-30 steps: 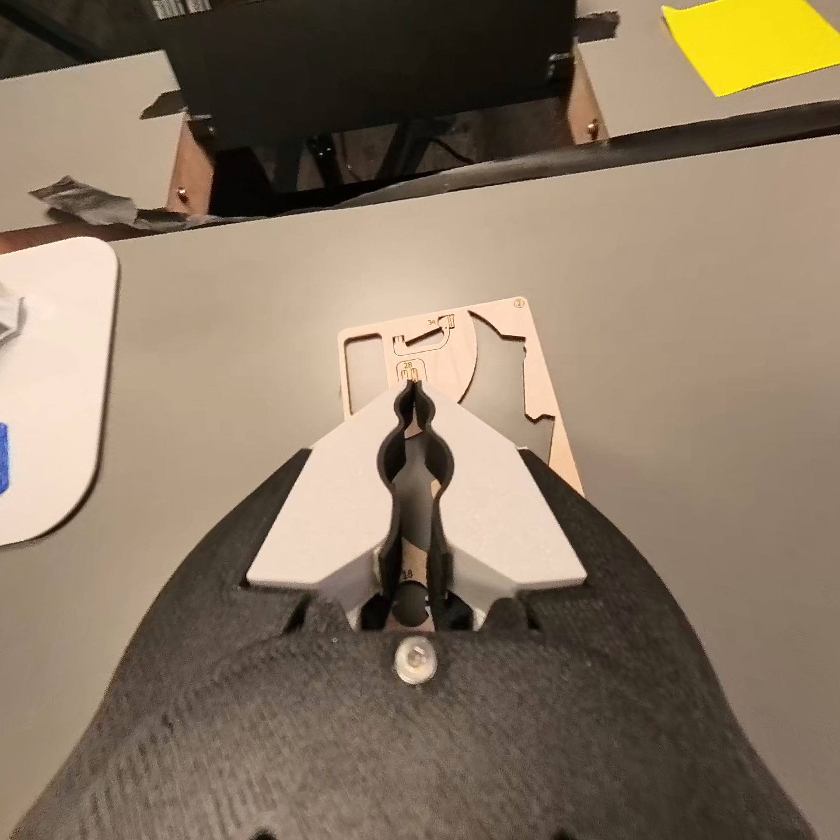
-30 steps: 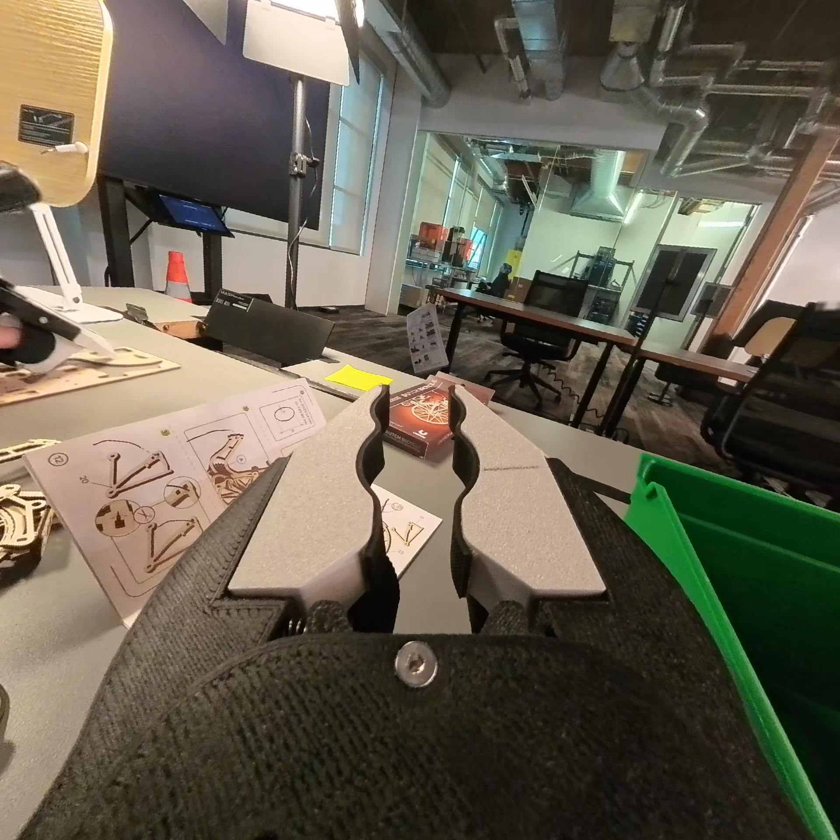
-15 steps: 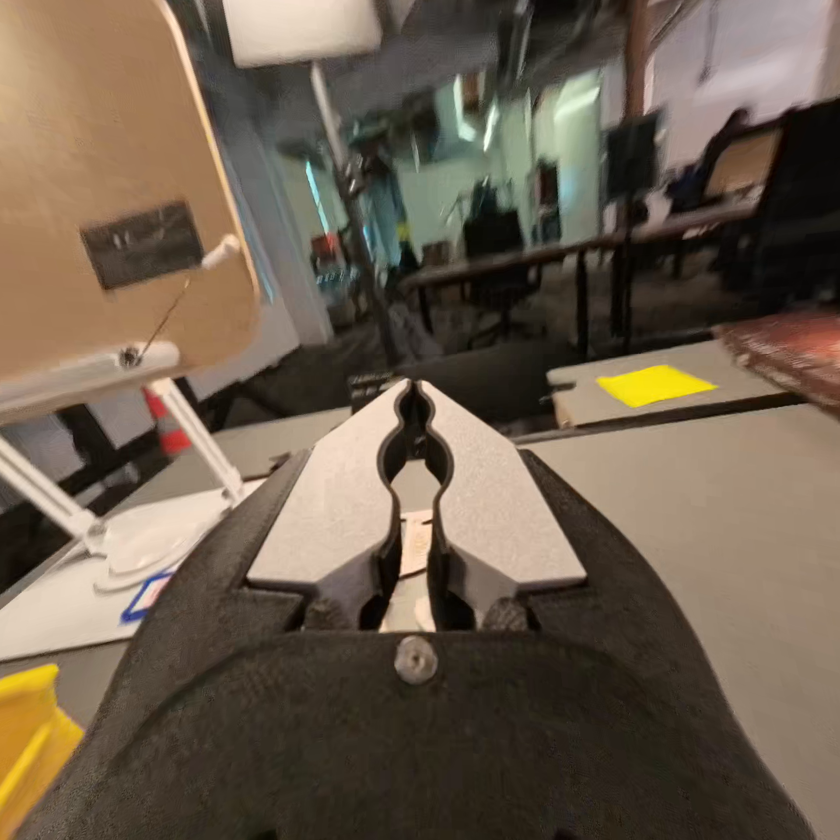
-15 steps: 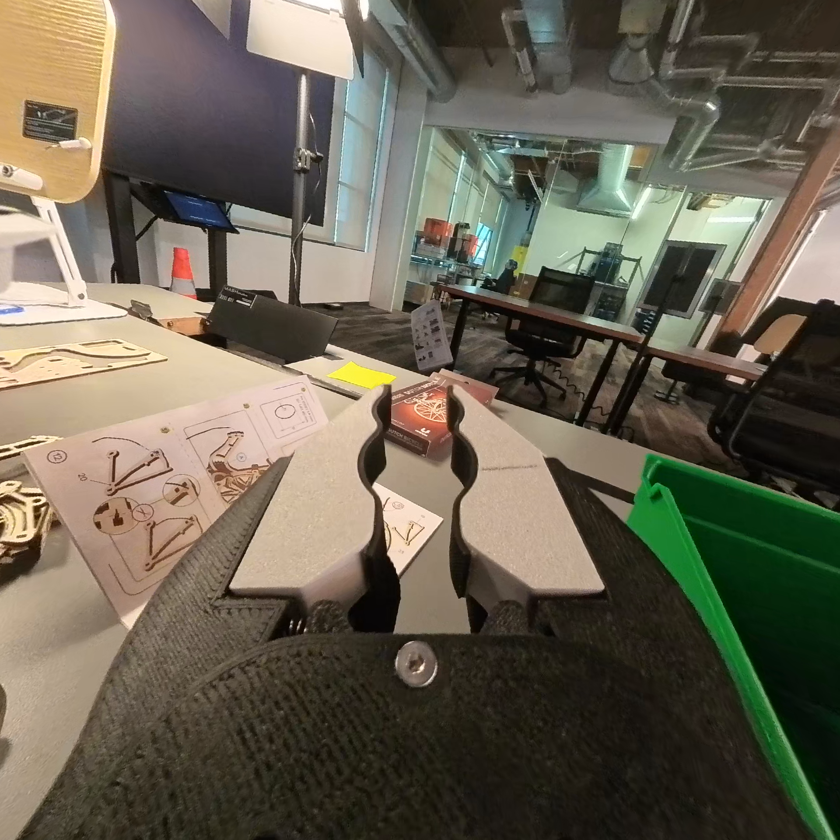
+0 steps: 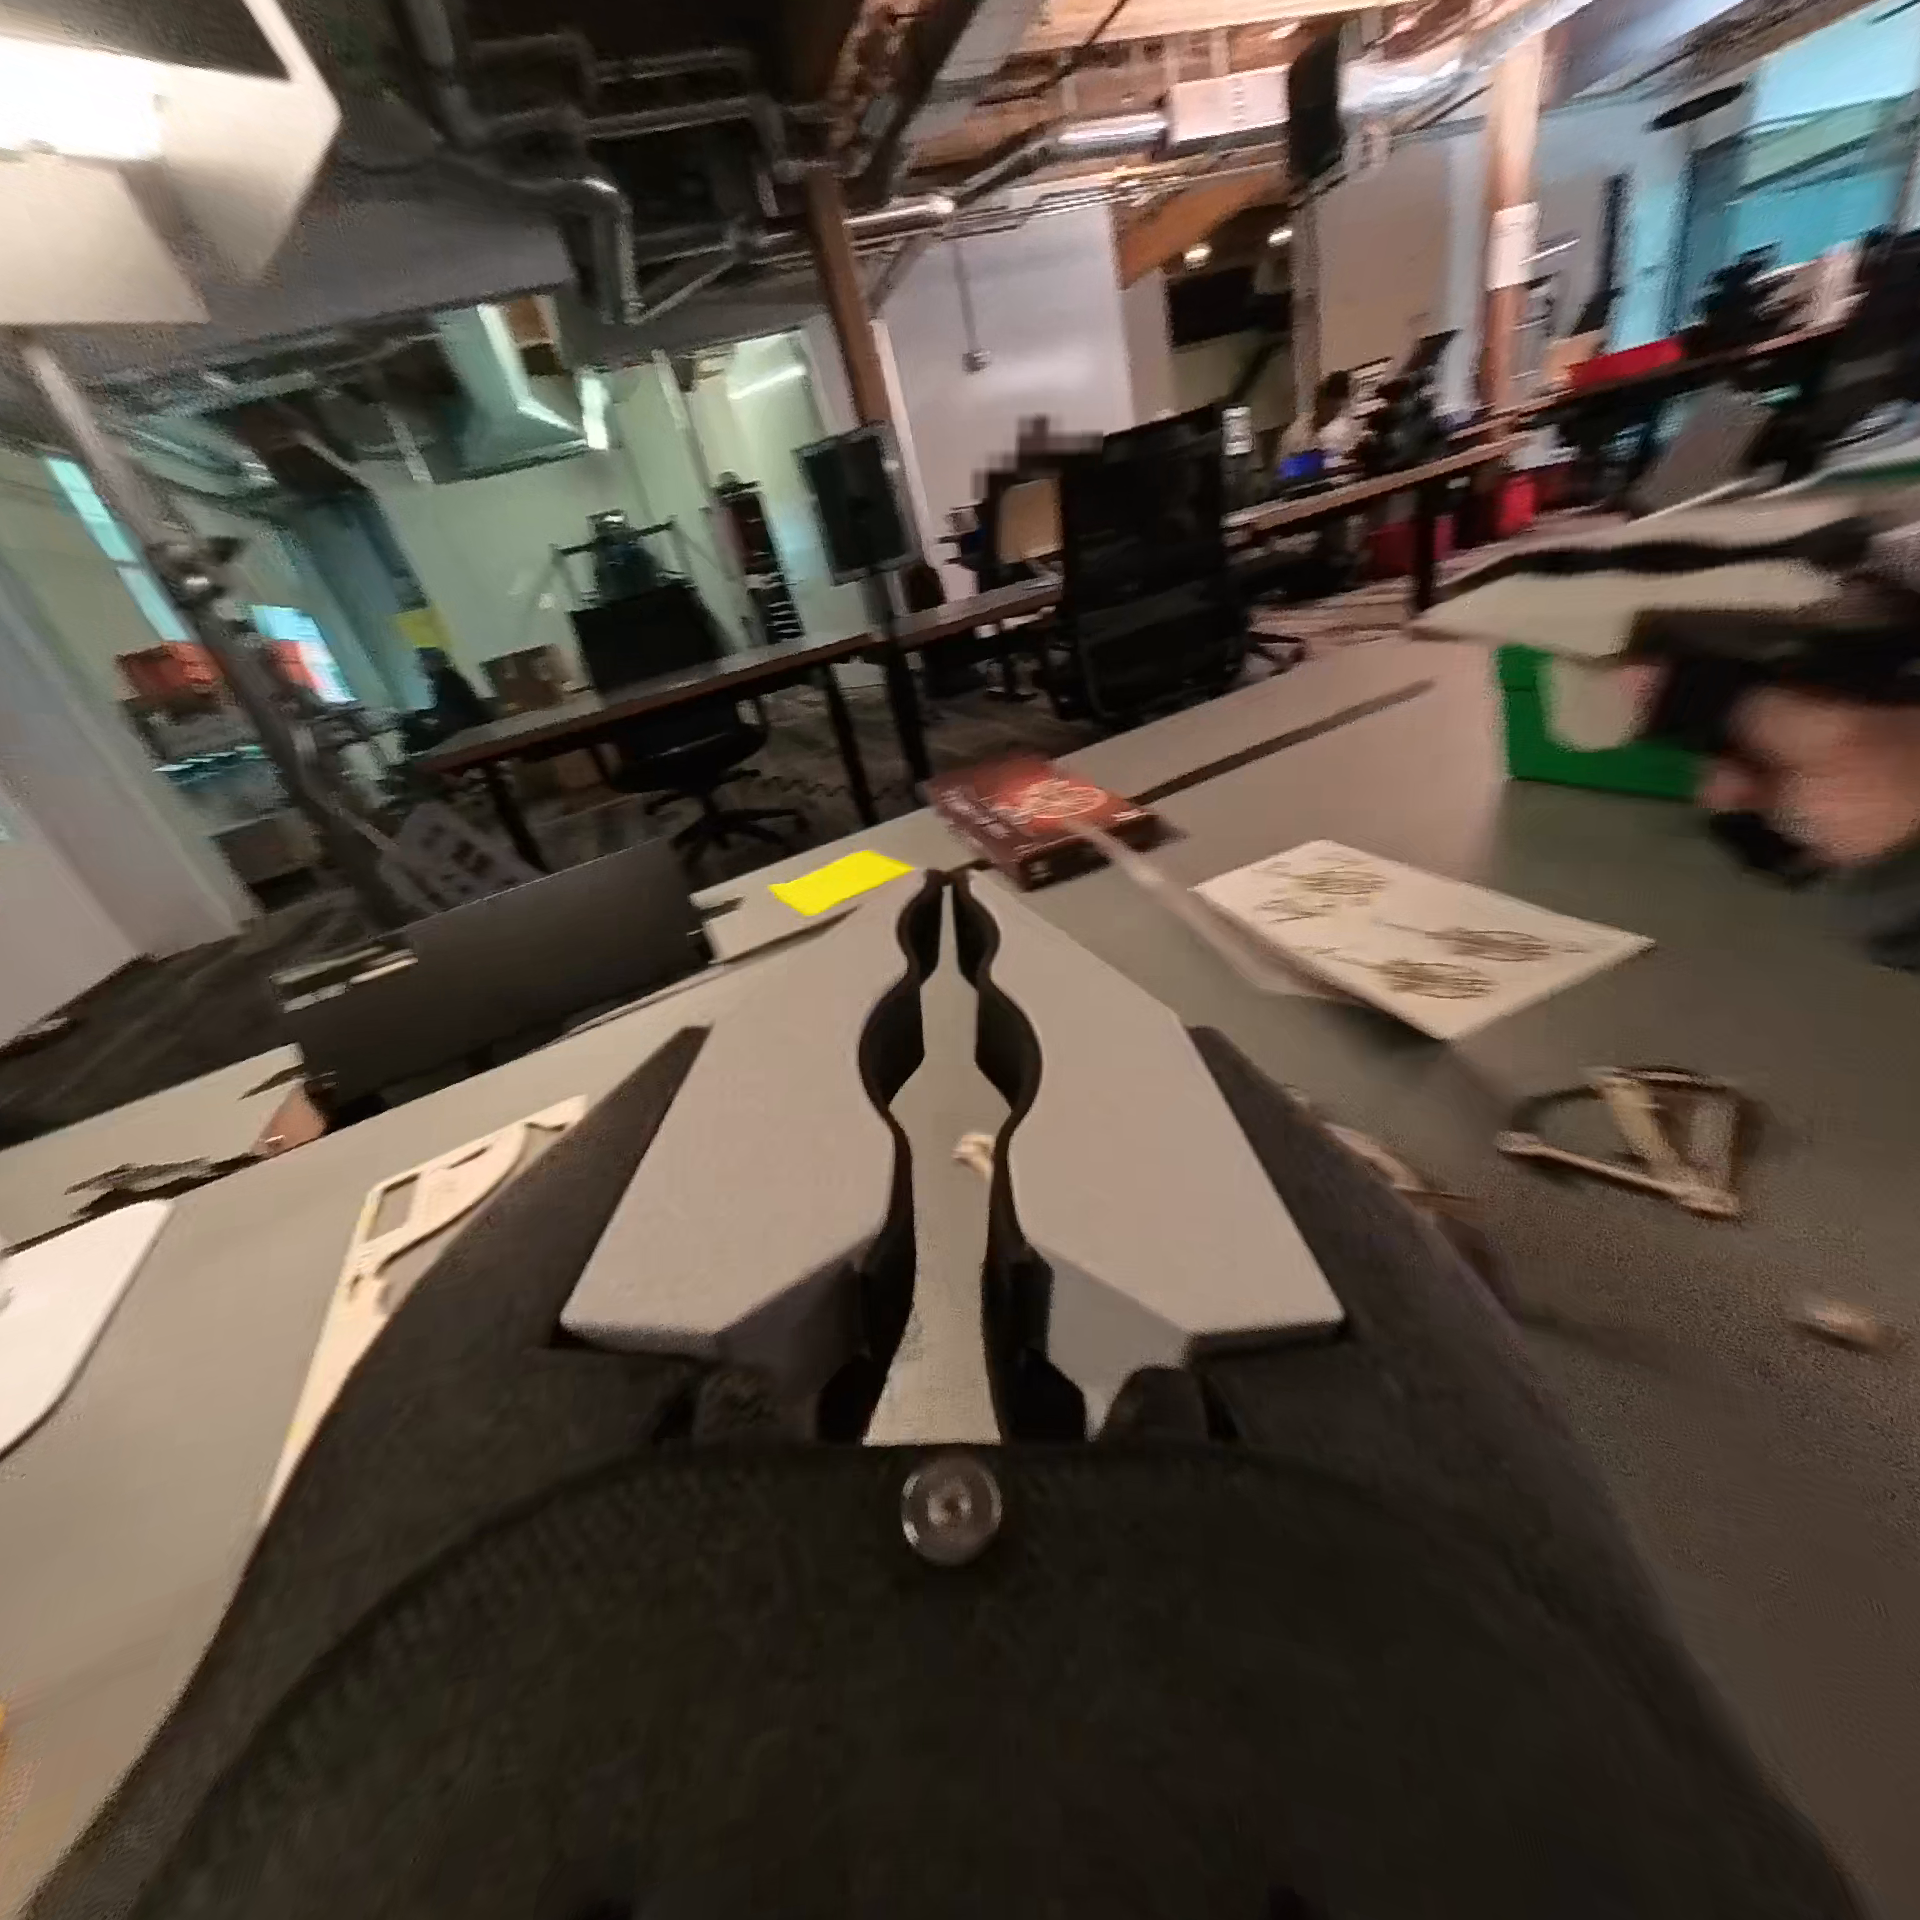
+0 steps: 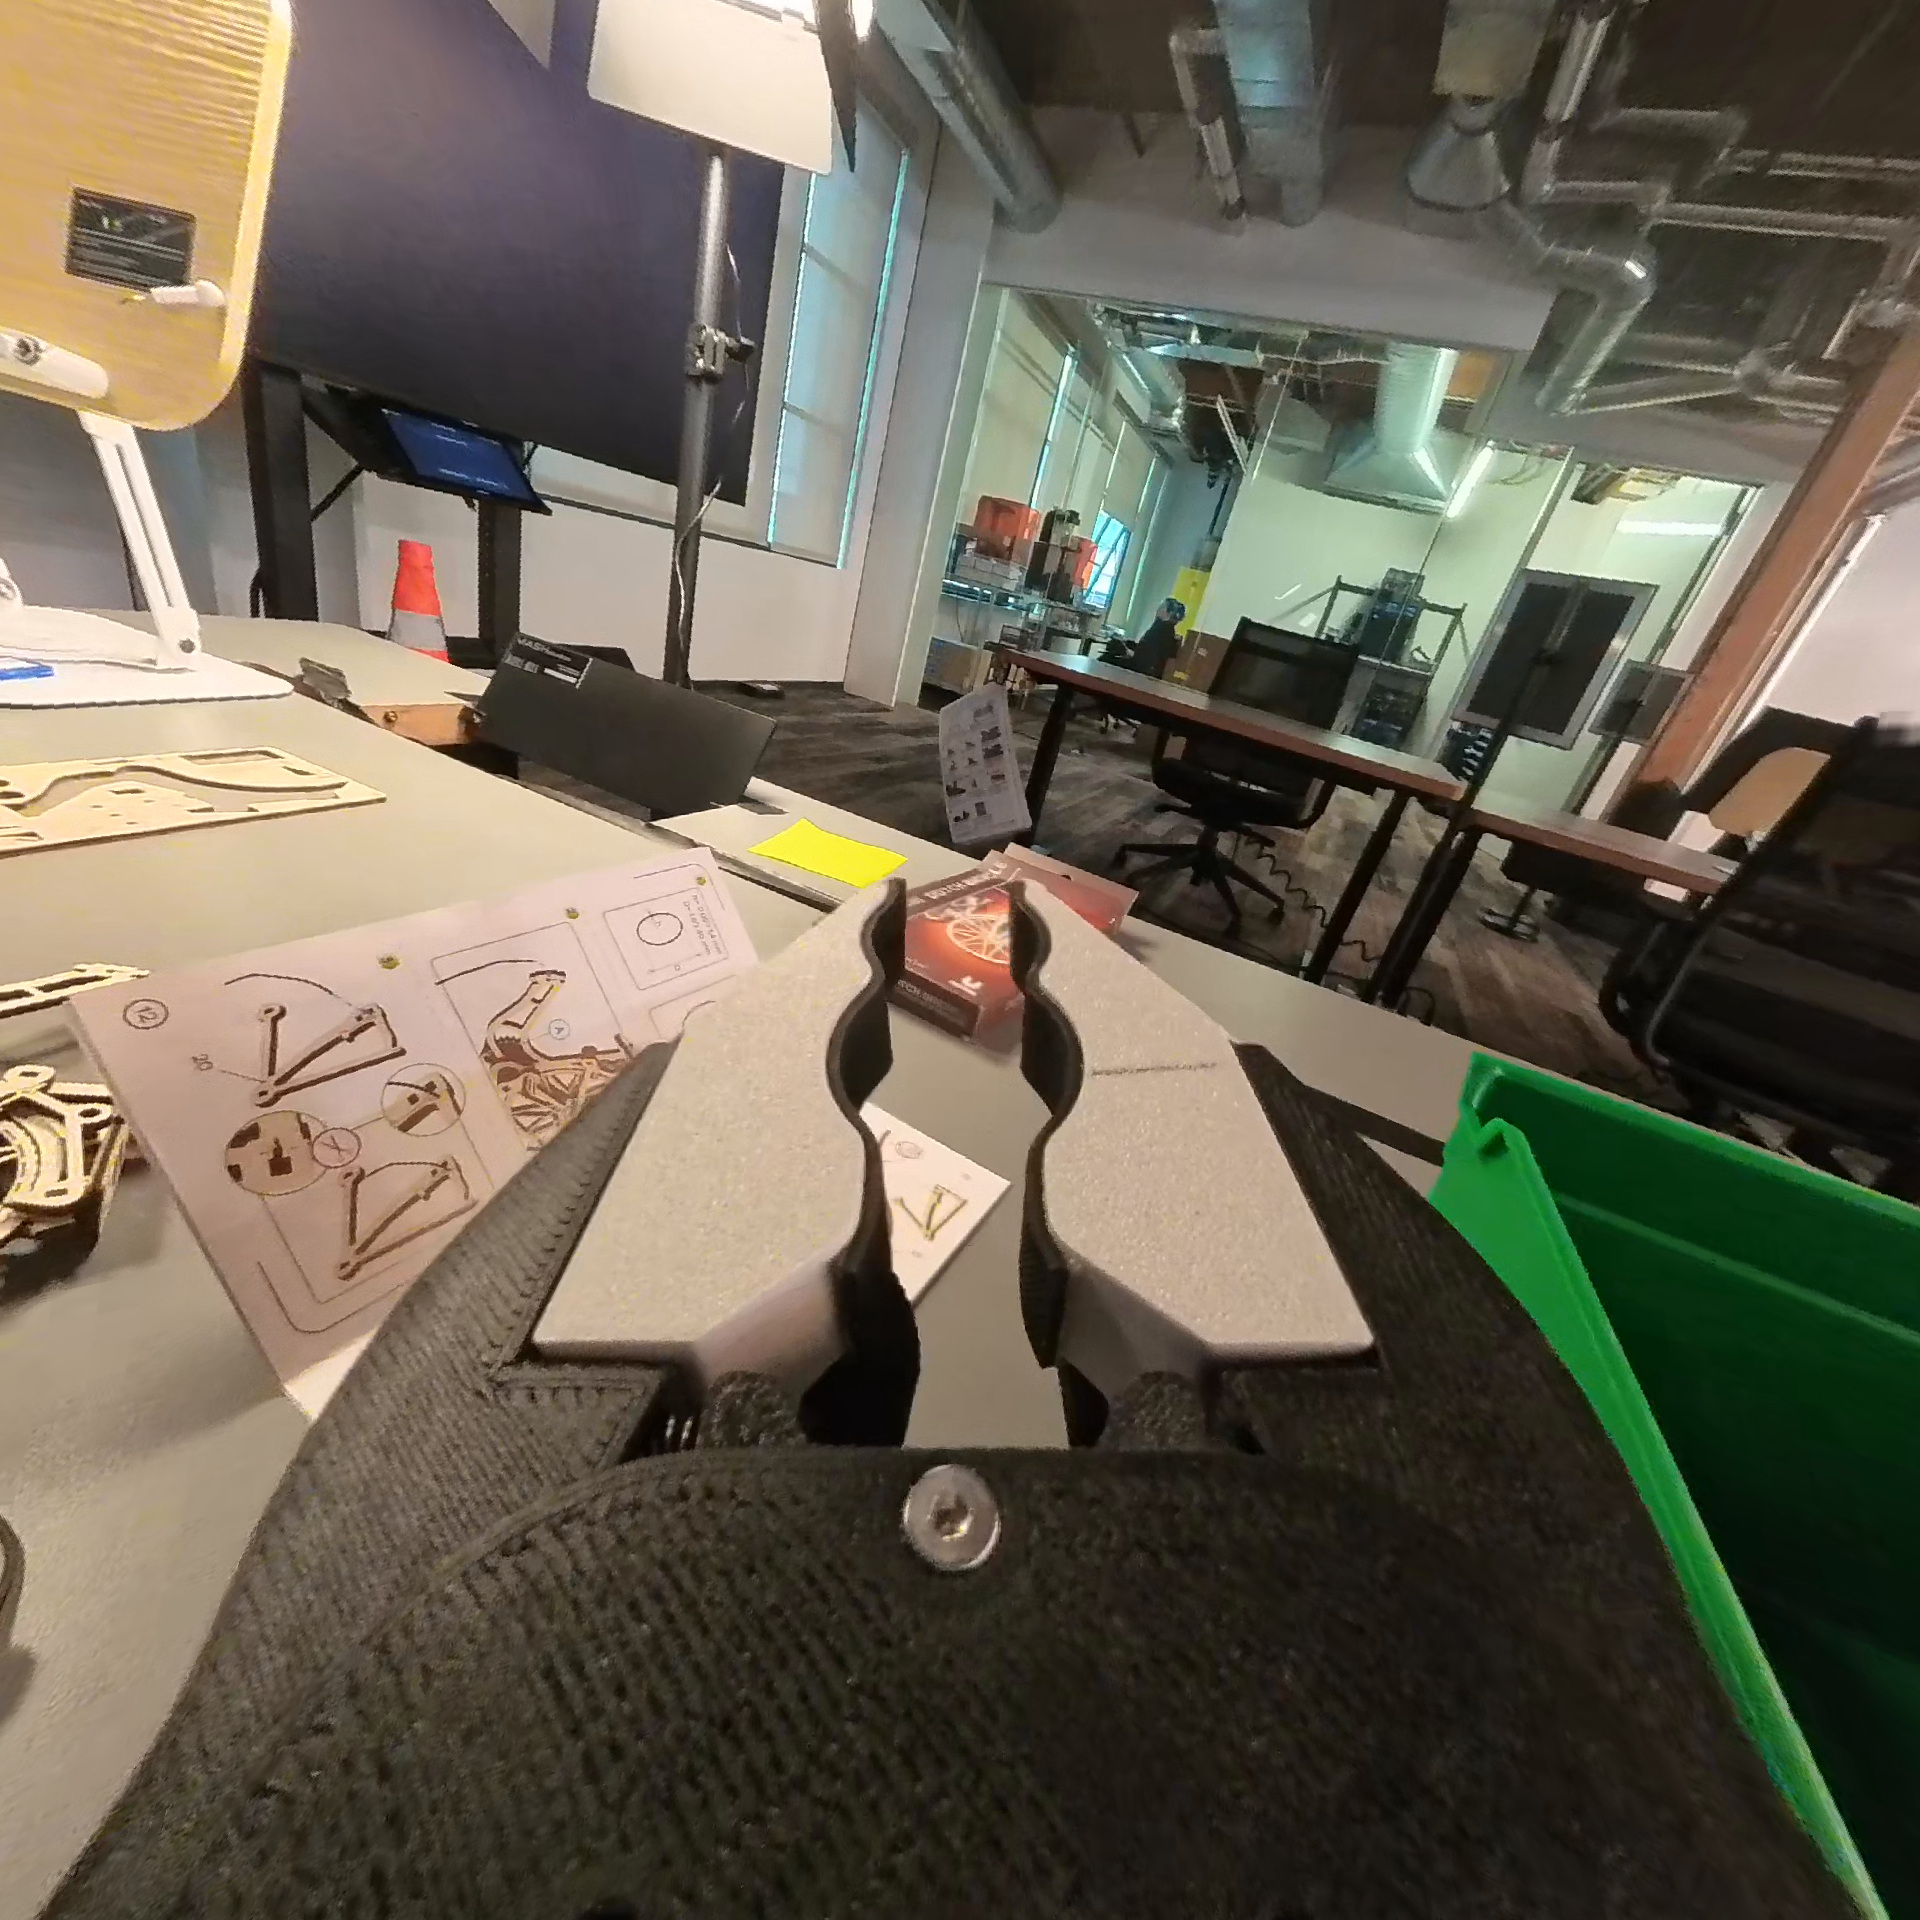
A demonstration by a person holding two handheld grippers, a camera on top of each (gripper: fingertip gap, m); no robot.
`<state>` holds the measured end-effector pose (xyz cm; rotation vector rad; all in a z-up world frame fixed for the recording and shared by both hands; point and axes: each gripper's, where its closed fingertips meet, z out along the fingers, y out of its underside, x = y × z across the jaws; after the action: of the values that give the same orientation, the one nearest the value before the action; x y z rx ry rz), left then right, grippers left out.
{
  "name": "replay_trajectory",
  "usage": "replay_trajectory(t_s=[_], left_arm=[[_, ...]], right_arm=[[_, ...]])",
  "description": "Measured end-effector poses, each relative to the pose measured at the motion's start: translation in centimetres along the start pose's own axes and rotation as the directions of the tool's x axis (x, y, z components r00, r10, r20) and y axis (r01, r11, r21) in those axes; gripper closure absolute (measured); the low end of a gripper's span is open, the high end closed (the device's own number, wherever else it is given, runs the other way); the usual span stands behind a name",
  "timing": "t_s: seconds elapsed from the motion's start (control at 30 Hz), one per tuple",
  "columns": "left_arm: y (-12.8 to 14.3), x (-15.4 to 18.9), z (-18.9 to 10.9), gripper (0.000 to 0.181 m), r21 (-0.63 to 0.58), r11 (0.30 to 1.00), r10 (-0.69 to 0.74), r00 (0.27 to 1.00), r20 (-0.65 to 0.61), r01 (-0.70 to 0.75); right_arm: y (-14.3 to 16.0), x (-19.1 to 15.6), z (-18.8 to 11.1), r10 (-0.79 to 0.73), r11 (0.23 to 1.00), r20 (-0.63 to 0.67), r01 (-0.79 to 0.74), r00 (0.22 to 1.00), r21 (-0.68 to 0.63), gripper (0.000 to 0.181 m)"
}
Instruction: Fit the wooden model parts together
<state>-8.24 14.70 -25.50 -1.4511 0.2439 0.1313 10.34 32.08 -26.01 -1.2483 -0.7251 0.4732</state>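
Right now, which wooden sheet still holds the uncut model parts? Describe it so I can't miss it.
On the grey table, look left toward the white lamp base. Just in front of it lies the flat pale plywood sheet, alone. Unlike the printed paper instruction sheet nearer us, it has holes cut through it.
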Motion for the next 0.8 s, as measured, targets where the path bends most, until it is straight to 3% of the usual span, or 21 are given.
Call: replay_trajectory(t_s=[0.07, 0.13, 0.3, 0.53, 0.63, 0.8], left_arm=[[-2.5, 1.8, -2.4, 0.178, 0.027, 1.000, -0.008, 0.995, -0.095, 0.010], [-4.9, 1.5, -4.9, 0.180, 0.053, 0.999, 0.001, 0.995, -0.099, 0.004], [-8.7, -4.2, -10.5, 0.177, 0.083, 0.995, -0.051, 0.999, -0.010, 0.052], [-6.5, -15.0, -14.9, 0.172, -0.042, 0.987, -0.134, 0.943, 0.306, 0.154], [-5.1, -16.5, -15.1, 0.168, -0.091, 0.974, -0.165, 0.929, 0.332, 0.206], [-4.3, -16.2, -14.0, 0.167, -0.105, 0.963, -0.206, 0.929, 0.306, 0.248]], right_arm=[[0.1, 0.3, 0.0, 0.002, 1.000, -0.014, -0.002, 1.000, -0.004, 0.164], [0.1, 0.6, -0.1, 0.002, 1.000, -0.035, -0.002, 0.999, -0.005, 0.164], [0.1, 1.2, -0.4, 0.023, 1.000, -0.076, -0.023, 0.997, -0.006, 0.164], [0.2, 1.6, -0.5, 0.015, 1.000, -0.100, -0.017, 0.995, -0.014, 0.163], [0.3, 1.4, -0.4, 0.004, 1.000, -0.097, -0.006, 0.995, -0.022, 0.163], [0.4, 1.5, -0.4, 0.006, 1.000, -0.095, -0.009, 0.995, -0.022, 0.163]])
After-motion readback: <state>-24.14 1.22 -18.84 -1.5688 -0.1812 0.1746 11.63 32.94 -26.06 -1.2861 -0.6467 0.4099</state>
